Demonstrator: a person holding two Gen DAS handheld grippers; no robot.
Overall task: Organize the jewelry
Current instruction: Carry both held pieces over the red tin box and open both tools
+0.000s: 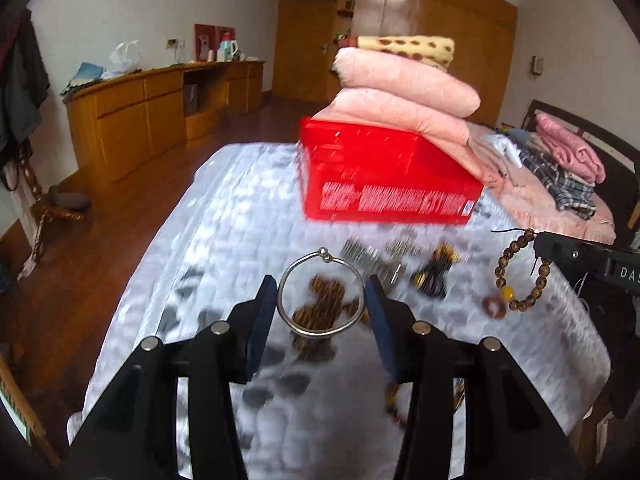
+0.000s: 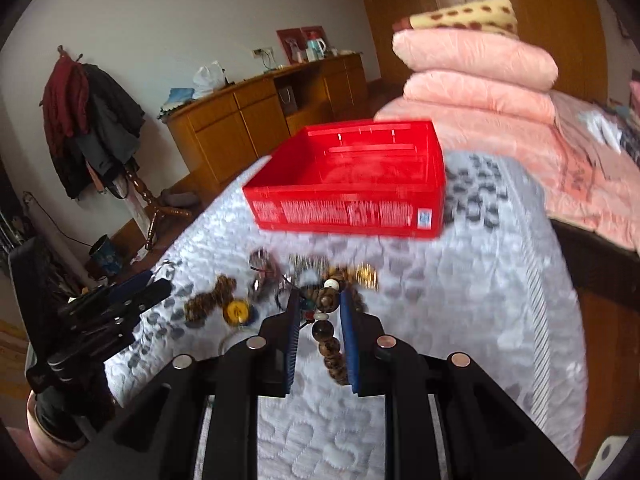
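My left gripper (image 1: 321, 284) is shut on a silver bangle (image 1: 324, 255), its blue pads pressing the ring's two sides above the white quilted bedspread (image 1: 224, 240). My right gripper (image 2: 320, 300) is shut on a brown bead bracelet (image 2: 326, 332). In the left wrist view that bead bracelet (image 1: 500, 268) hangs in a loop from the right gripper (image 1: 540, 242). A red box (image 1: 392, 202) (image 2: 344, 214) sits open on the bed beyond both grippers. Loose jewelry lies between: brown beads (image 2: 208, 300), an amber disc (image 2: 238, 312), gold beads (image 2: 366, 274), a black and gold piece (image 1: 434, 272).
Folded pink quilts (image 1: 404, 88) are stacked behind the red box. The bed's left edge drops to a wooden floor (image 1: 100, 240). A wooden cabinet (image 1: 160, 104) lines the far wall, and a coat rack (image 2: 92, 120) stands at the left.
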